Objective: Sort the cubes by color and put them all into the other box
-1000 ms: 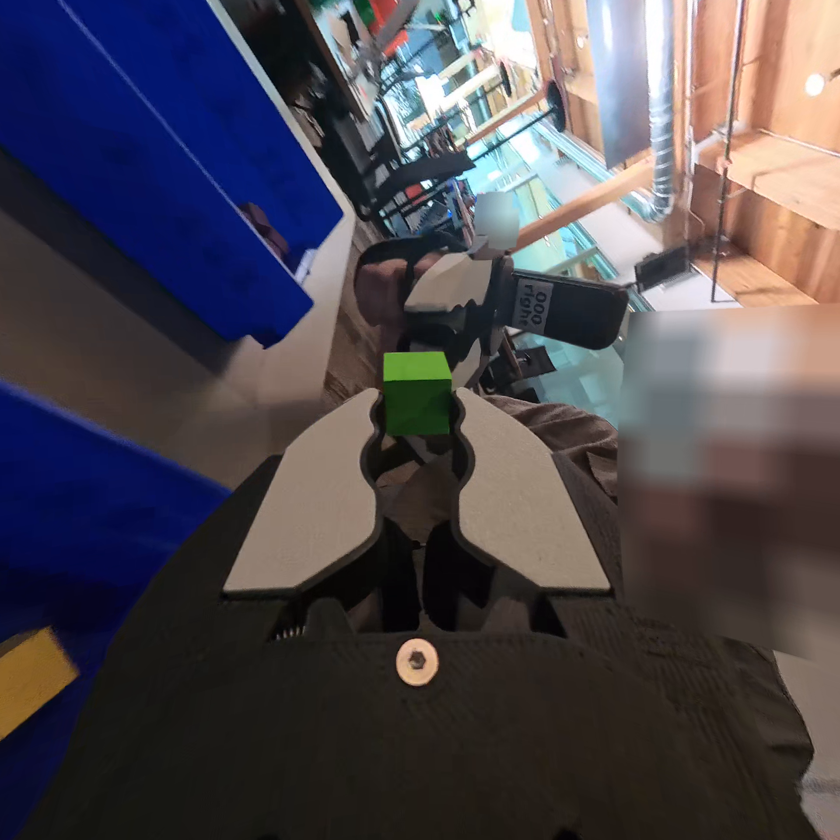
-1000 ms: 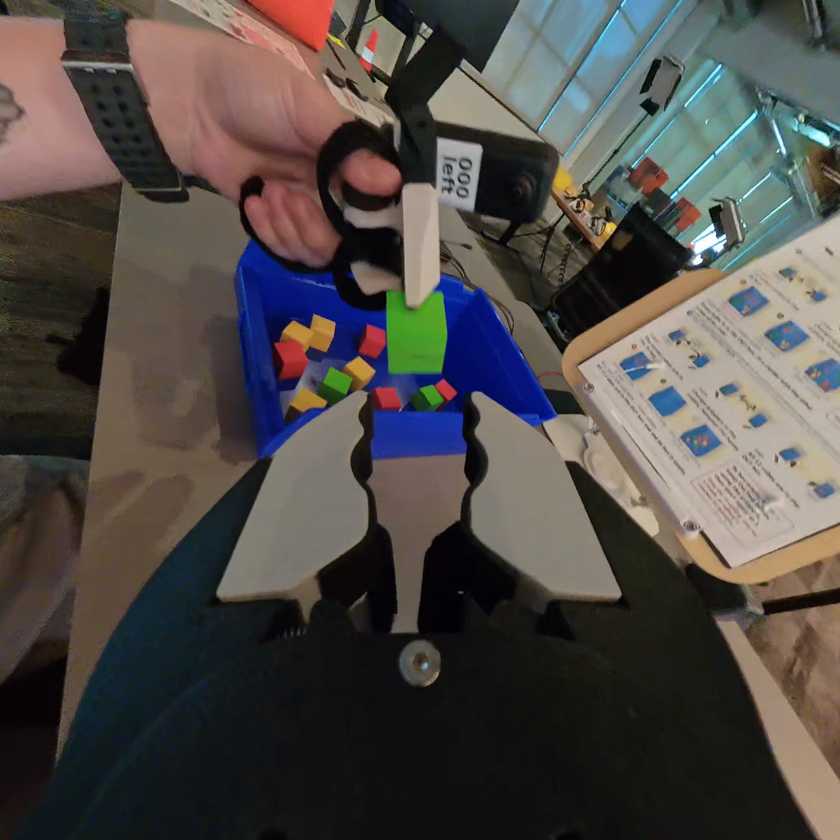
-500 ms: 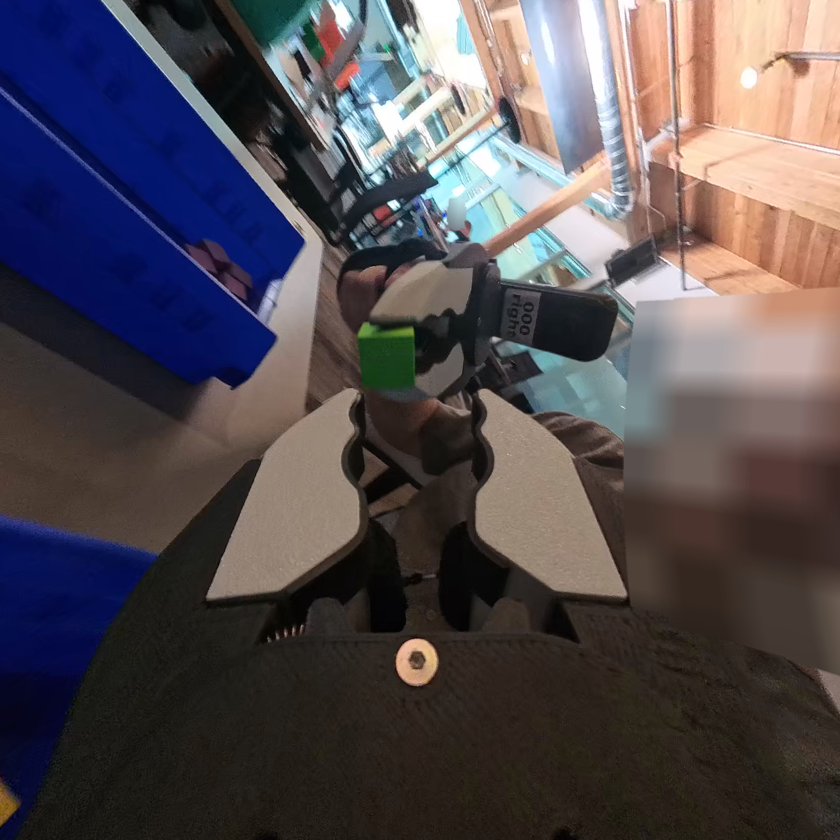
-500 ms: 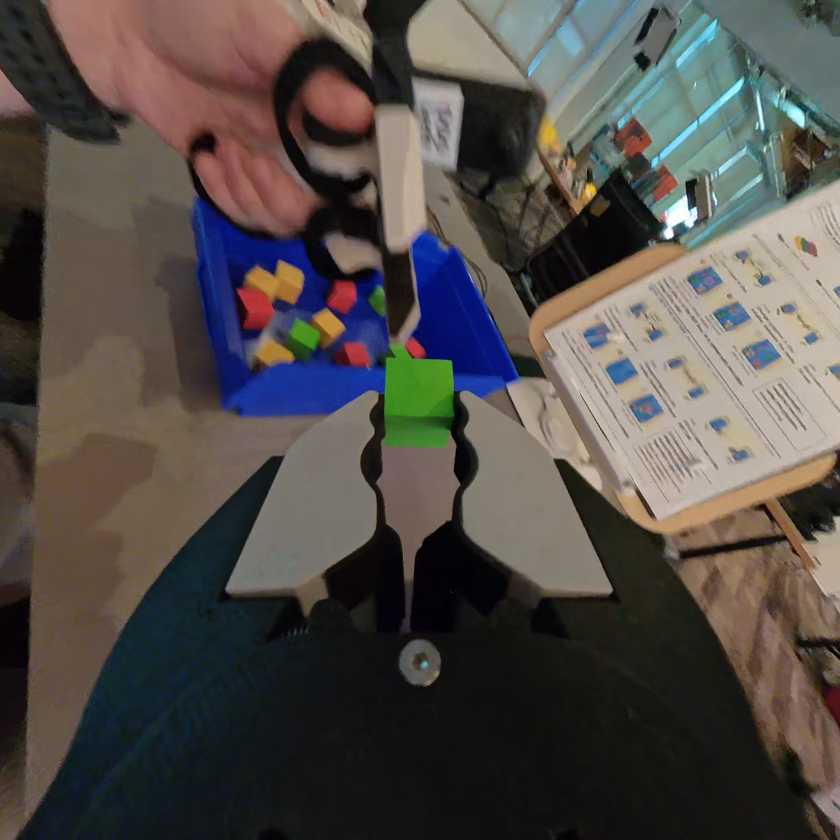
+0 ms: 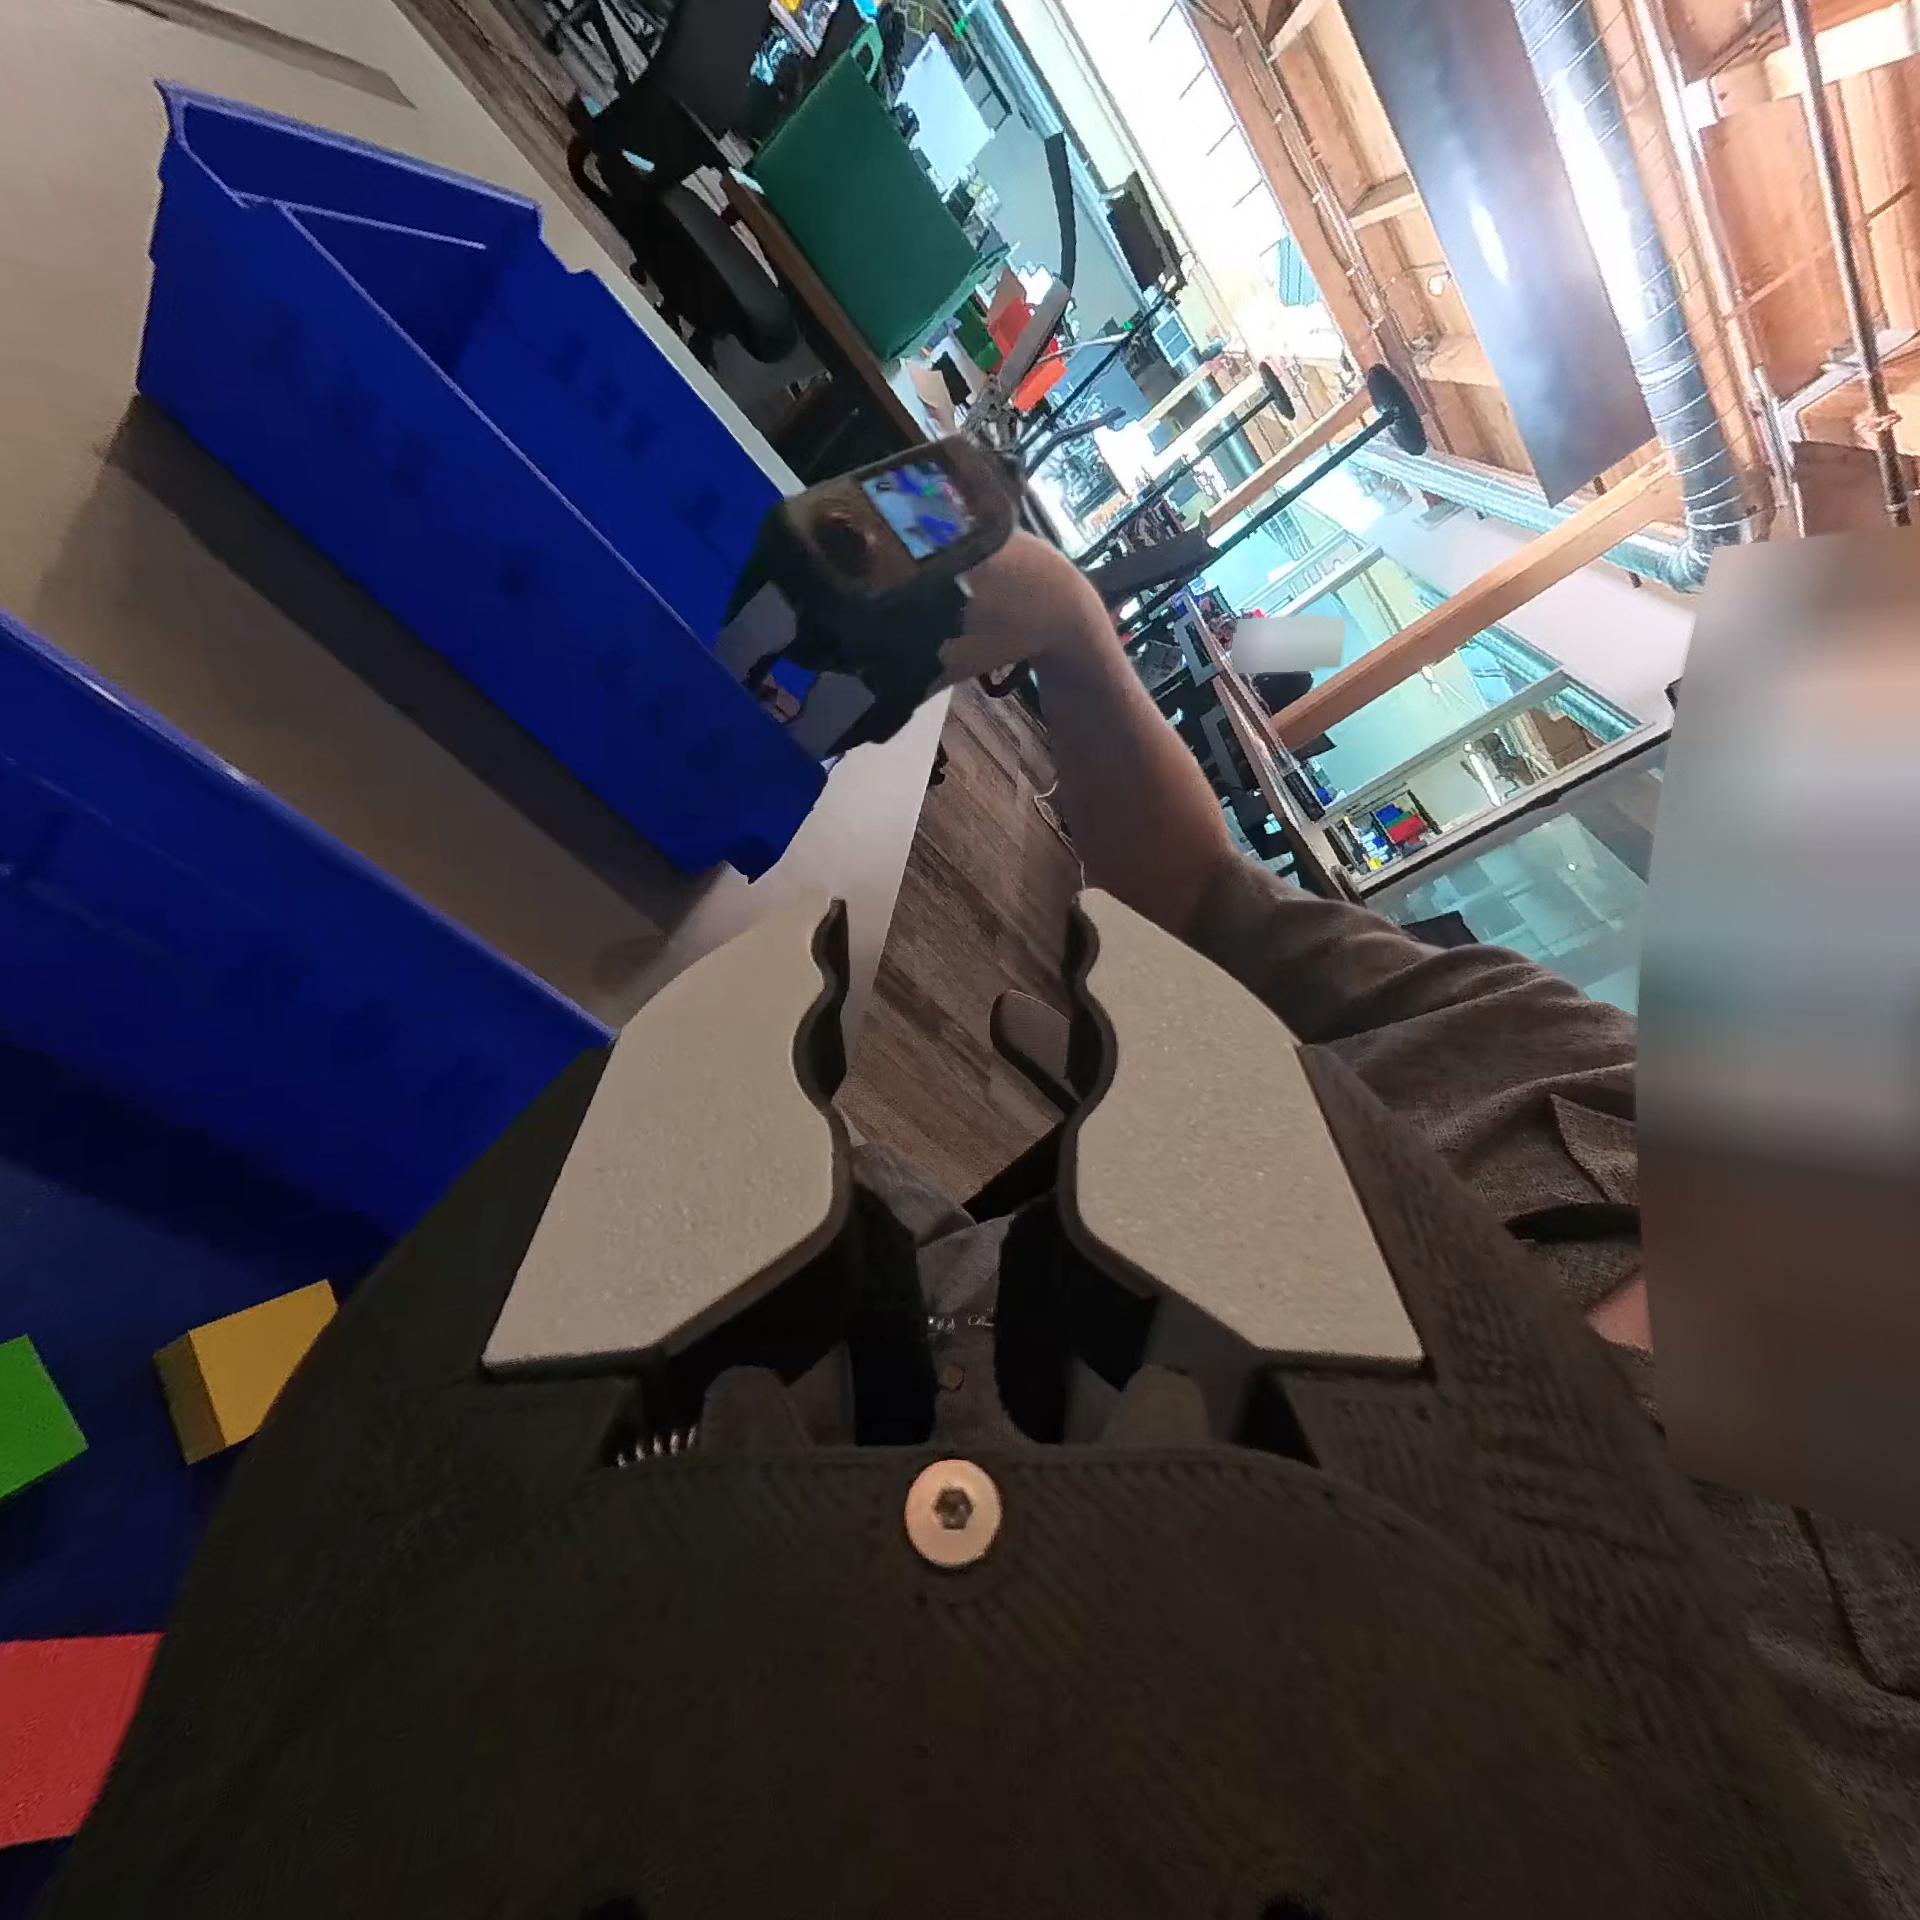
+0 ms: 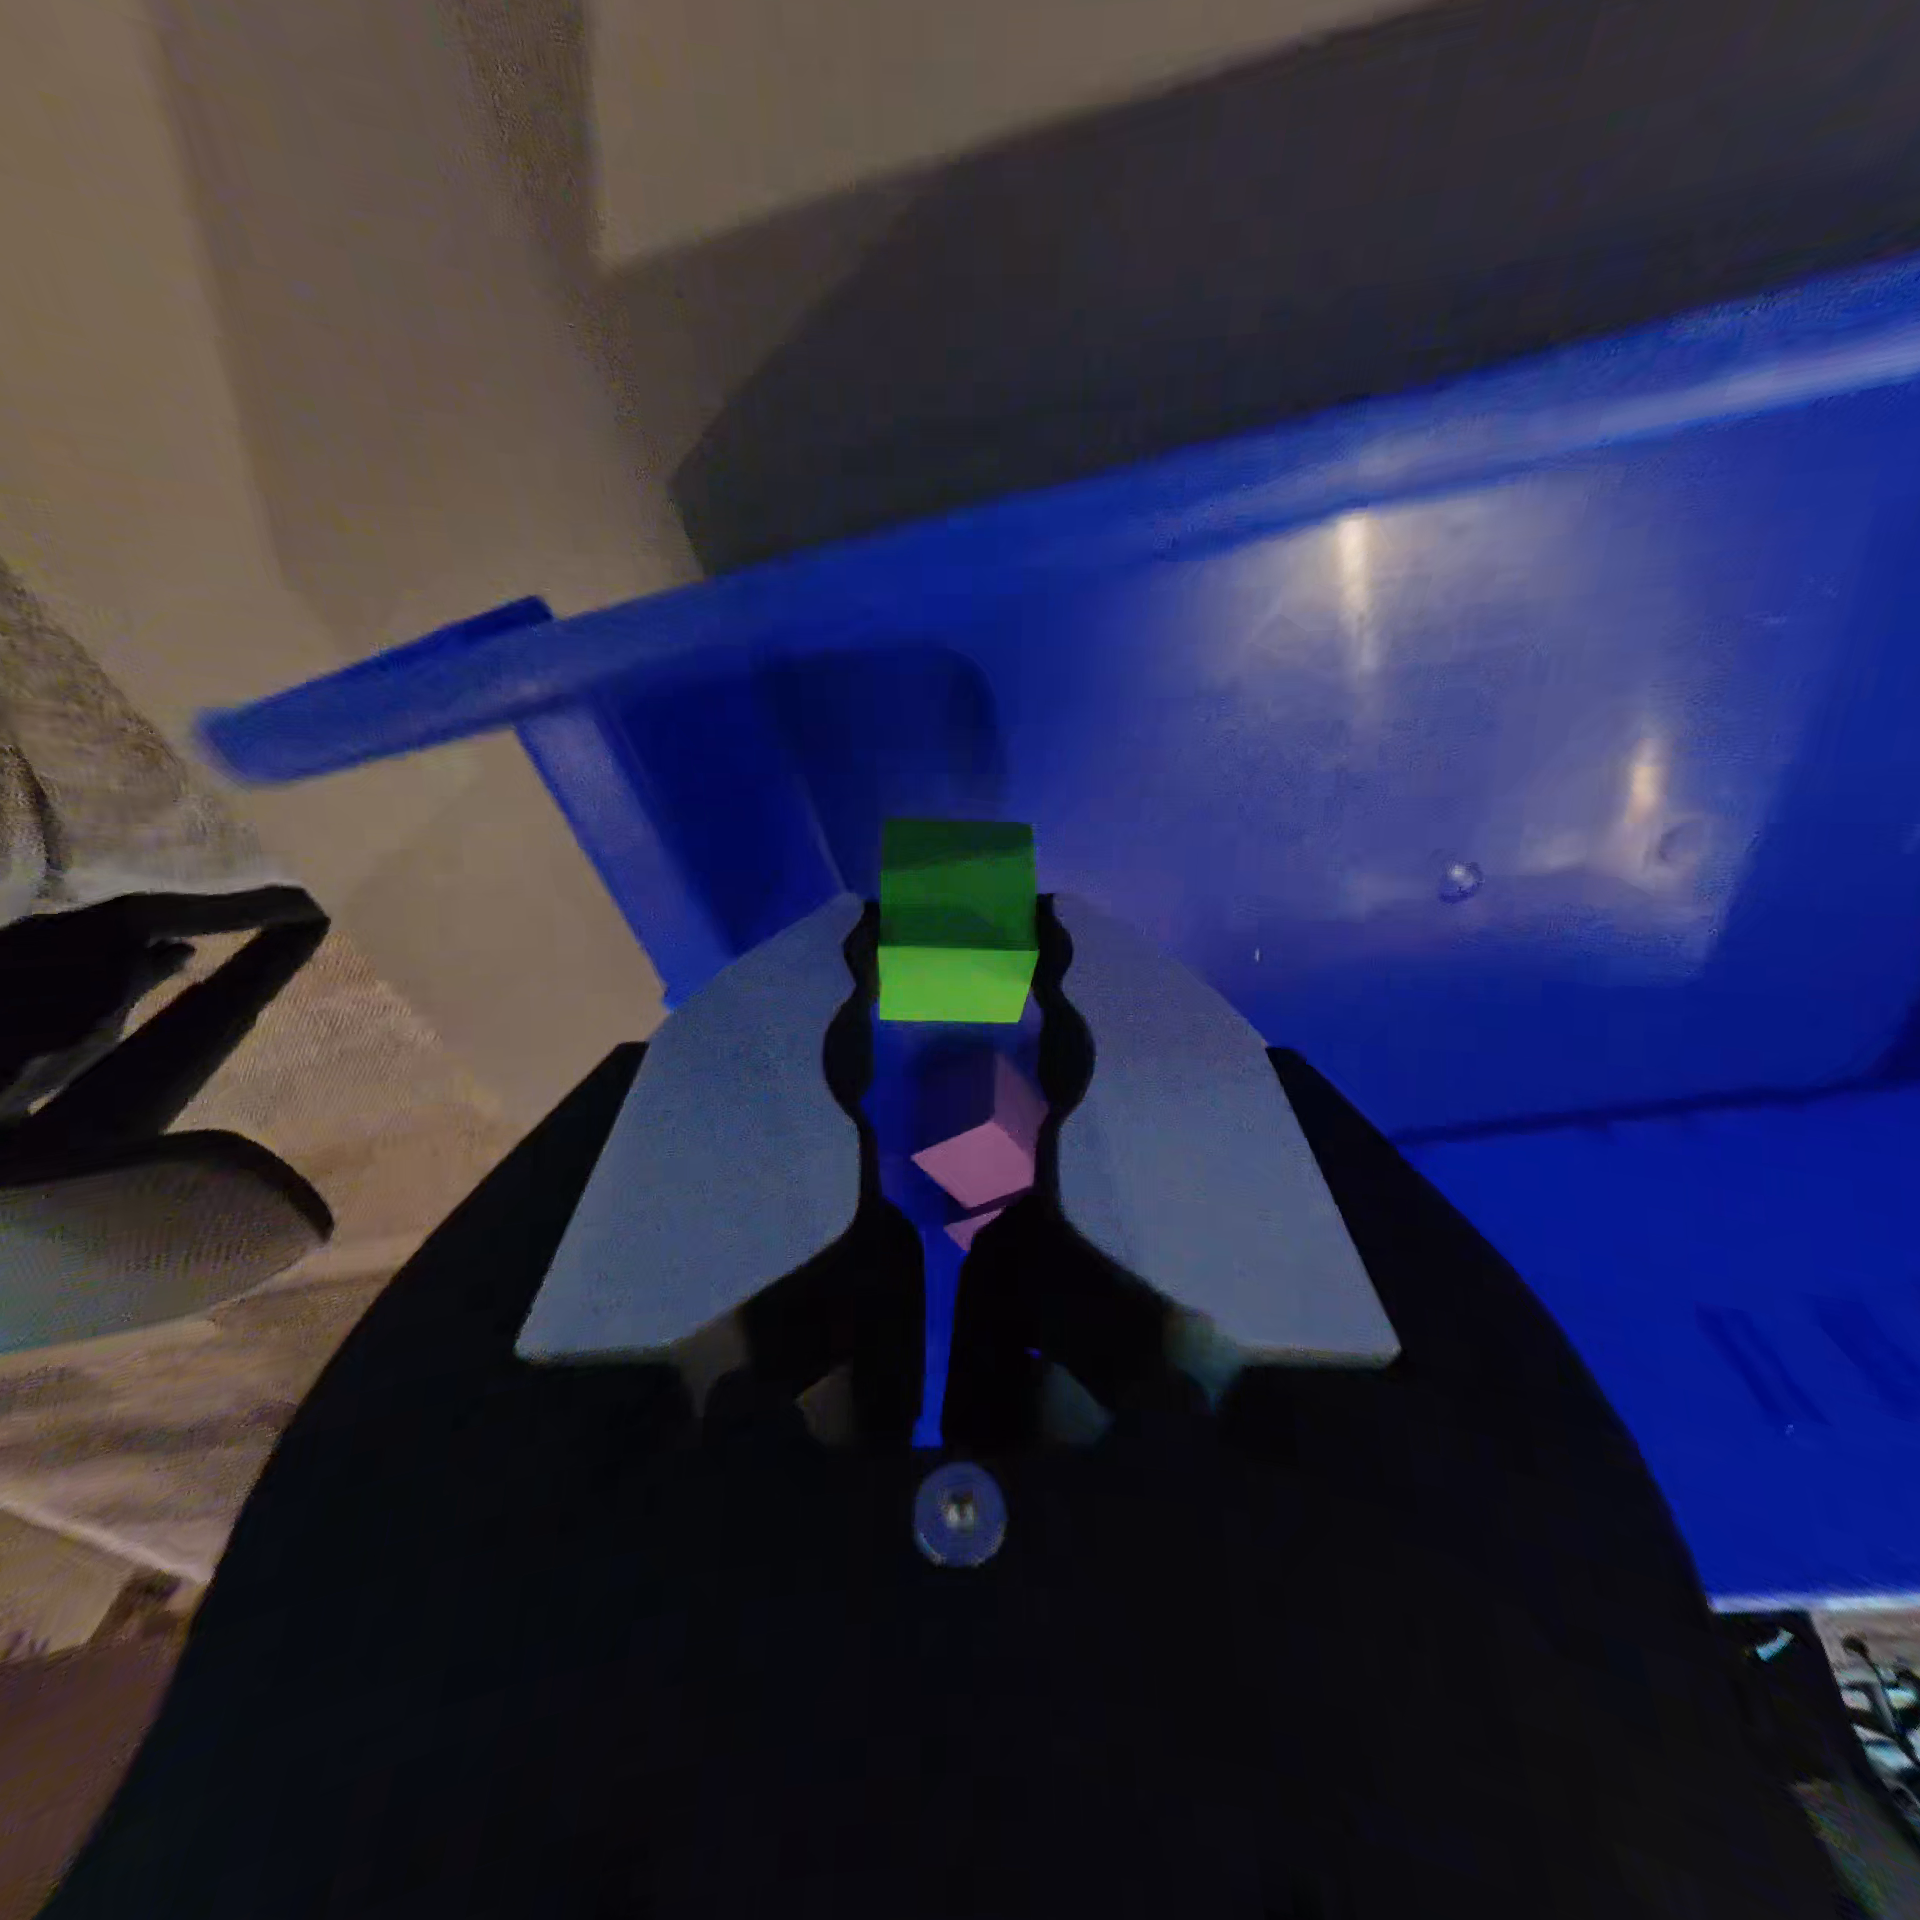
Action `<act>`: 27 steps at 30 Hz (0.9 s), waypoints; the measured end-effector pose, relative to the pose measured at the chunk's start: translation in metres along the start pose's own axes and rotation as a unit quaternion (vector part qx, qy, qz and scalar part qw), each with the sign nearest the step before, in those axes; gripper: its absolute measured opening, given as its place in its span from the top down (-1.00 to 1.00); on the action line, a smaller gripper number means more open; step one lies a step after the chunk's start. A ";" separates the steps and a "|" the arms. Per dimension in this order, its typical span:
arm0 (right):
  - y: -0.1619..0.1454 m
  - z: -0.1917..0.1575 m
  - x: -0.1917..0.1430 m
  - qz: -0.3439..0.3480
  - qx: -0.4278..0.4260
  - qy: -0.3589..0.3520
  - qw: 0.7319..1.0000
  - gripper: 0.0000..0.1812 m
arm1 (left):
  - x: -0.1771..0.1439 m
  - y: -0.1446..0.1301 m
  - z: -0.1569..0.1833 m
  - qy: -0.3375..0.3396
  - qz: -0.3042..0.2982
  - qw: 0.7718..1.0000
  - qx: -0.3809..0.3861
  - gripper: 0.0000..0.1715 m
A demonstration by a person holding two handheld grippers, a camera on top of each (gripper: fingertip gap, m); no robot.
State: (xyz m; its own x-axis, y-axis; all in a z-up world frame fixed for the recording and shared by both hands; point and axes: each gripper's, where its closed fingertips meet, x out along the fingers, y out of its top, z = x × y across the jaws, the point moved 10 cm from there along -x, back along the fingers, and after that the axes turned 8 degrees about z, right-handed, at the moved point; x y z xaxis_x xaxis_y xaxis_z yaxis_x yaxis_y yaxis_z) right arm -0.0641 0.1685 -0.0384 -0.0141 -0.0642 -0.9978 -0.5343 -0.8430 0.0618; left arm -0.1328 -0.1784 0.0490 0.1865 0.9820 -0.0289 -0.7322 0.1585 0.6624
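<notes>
1. The green cube (image 6: 957, 920) is gripped between the fingertips of the right gripper (image 6: 957, 935), whose jaws are clamped against its two sides.
2. The cube is held over the inside of a blue bin (image 6: 1455, 831), close to the bin's corner and its inner wall.
3. A purple block (image 6: 982, 1158) is seen lower down between the right gripper's fingers, lying in the same bin.
4. The left gripper (image 5: 951, 951) is spread apart with nothing between its jaws.
5. It is held above the near edge of the beige table (image 5: 312, 644), just beside a second blue bin (image 5: 208, 987).
6. A yellow block (image 5: 244, 1366), a green block (image 5: 31, 1429) and a red block (image 5: 62, 1730) are seen in that nearer bin.
7. The right gripper is also seen from the left wrist view (image 5: 883, 561), at the far bin (image 5: 447, 416).
</notes>
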 end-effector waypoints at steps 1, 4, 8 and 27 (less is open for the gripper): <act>0.003 0.003 0.005 -0.007 -0.004 0.006 1.000 0.69 | -0.001 -0.001 0.001 0.004 -0.004 1.000 0.001 0.54; 0.008 0.007 0.013 0.005 -0.008 0.030 1.000 0.69 | -0.008 -0.001 0.003 0.011 0.000 1.000 0.005 0.54; 0.011 0.009 0.016 0.024 -0.005 0.046 0.999 0.68 | -0.019 0.002 0.002 0.017 0.014 1.000 0.005 0.54; 0.005 0.005 0.011 0.080 -0.033 0.014 0.996 0.68 | -0.025 0.005 0.005 0.017 0.022 1.000 0.015 0.59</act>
State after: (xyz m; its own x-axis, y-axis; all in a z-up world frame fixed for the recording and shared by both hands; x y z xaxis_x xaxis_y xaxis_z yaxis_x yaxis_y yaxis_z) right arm -0.0713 0.1666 -0.0496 -0.0698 -0.2143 -0.9743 -0.4712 -0.8537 0.2216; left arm -0.1378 -0.2029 0.0572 0.1322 0.9909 -0.0252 -0.7191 0.1134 0.6856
